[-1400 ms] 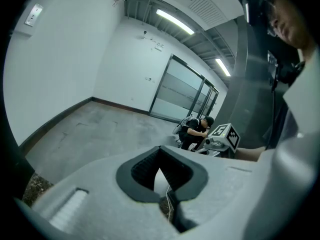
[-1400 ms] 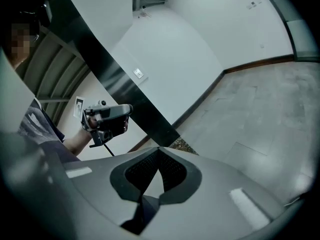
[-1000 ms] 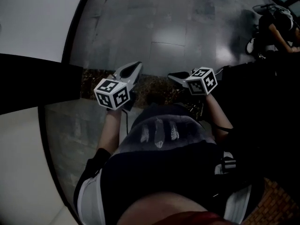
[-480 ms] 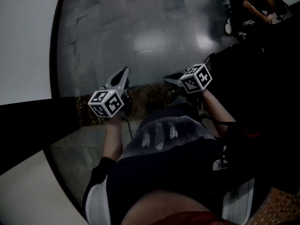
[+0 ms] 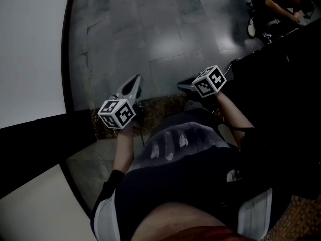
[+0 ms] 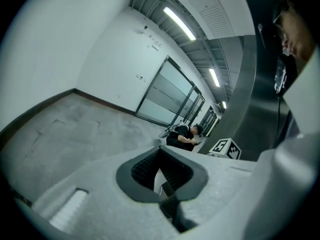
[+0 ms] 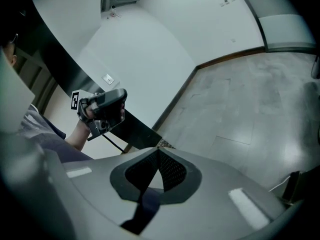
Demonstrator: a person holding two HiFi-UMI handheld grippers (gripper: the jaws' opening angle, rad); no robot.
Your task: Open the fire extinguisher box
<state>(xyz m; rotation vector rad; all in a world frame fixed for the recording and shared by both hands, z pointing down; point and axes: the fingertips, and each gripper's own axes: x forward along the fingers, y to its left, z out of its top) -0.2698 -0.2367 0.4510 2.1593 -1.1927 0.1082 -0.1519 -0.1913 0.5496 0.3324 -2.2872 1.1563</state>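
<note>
No fire extinguisher box shows in any view. My left gripper (image 5: 134,82) hangs over the grey tiled floor at centre left, its marker cube (image 5: 117,113) nearer my body. My right gripper (image 5: 183,86) is level with it at centre right, behind its own cube (image 5: 209,81). In the left gripper view the left gripper (image 6: 160,150) has its jaws meeting at the tips with nothing between them. The right gripper (image 7: 158,151) looks the same in the right gripper view: shut and empty, pointing down at the floor.
A white wall (image 5: 30,49) with a dark skirting band (image 5: 40,139) runs along the left. A speckled brown floor strip (image 5: 160,107) lies under the grippers. A seated person (image 5: 271,6) is at the upper right, next to a dark bulk (image 5: 286,84). Glass partitions (image 6: 165,96) stand far off.
The head view has swung: the white wall and dark band shifted and the seated person moved in the picture. Both grippers travelled with my body across the floor. Their jaws stay shut.
</note>
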